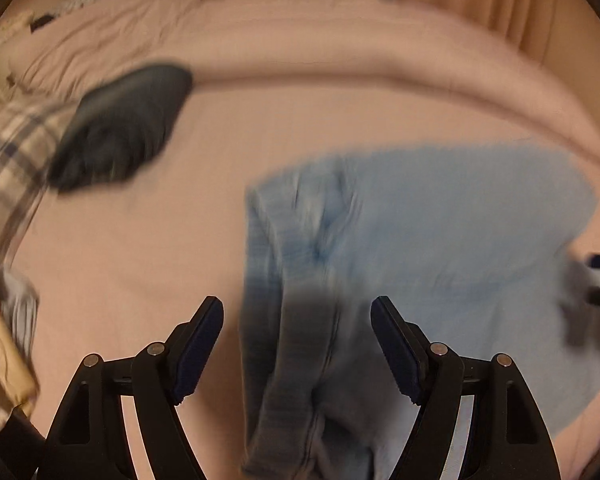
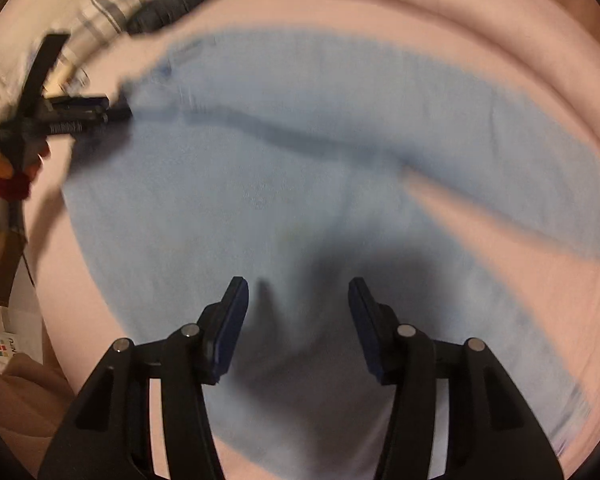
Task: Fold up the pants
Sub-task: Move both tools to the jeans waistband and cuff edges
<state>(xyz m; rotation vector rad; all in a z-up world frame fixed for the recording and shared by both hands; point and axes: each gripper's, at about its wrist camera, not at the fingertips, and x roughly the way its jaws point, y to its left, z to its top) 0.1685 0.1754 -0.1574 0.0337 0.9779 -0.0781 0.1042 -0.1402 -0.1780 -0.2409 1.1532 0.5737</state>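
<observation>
Denim pants [image 2: 300, 152] flat on bed | left gripper [image 1: 296, 344] angled down, parted, empty | right gripper [image 2: 298, 320] likewise

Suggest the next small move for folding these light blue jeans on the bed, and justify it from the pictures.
Probably lower the left gripper onto the jeans' waistband edge. Both the left and the right gripper are open and hold nothing, and the jeans lie spread on the pink bedsheet, legs still apart.

Bare pink bedsheet [image 1: 140, 248] lay open to my left of the light blue jeans [image 1: 440, 220]; a folded dark garment [image 1: 124, 128] and plaid cloth [image 1: 16, 148] crowded the far left, a rolled pink duvet [image 1: 340, 40] beyond.
</observation>
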